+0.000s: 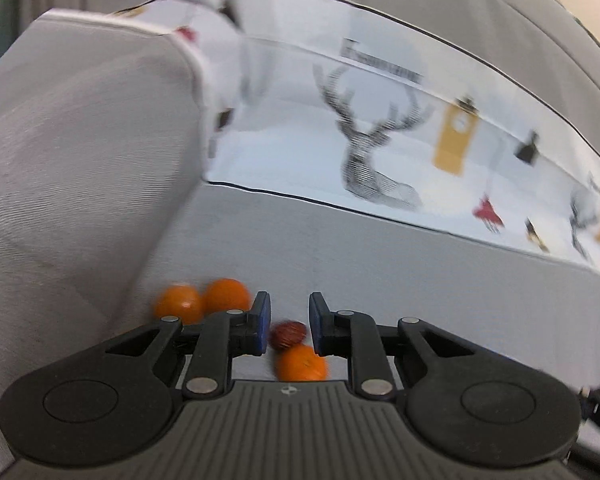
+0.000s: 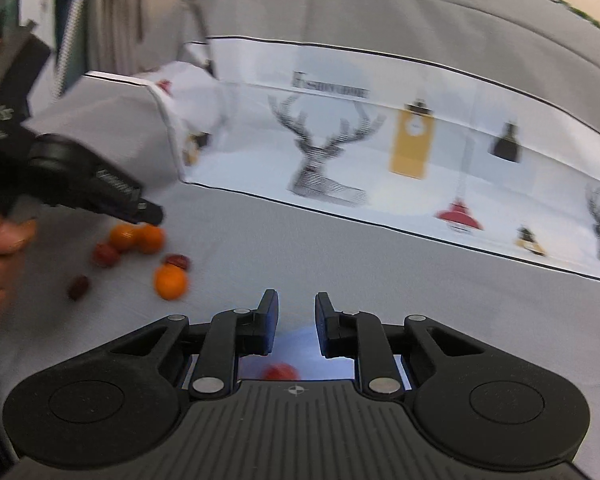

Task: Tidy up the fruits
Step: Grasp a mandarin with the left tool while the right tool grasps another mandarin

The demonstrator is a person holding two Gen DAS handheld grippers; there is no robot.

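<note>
i logged my left gripper (image 1: pixel 289 322) spread and empty above a dark red fruit (image 1: pixel 287 333) touching an orange (image 1: pixel 301 364) on the grey cloth (image 1: pixel 340 248), right gripper (image 2: pixel 296 322) likewise parted over a red fruit (image 2: pixel 279 372), two oranges (image 1: pixel 202 300) near the left gripper.

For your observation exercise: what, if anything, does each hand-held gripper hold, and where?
Nothing. The left hand-held gripper and right hand-held gripper are both open and empty.
</note>
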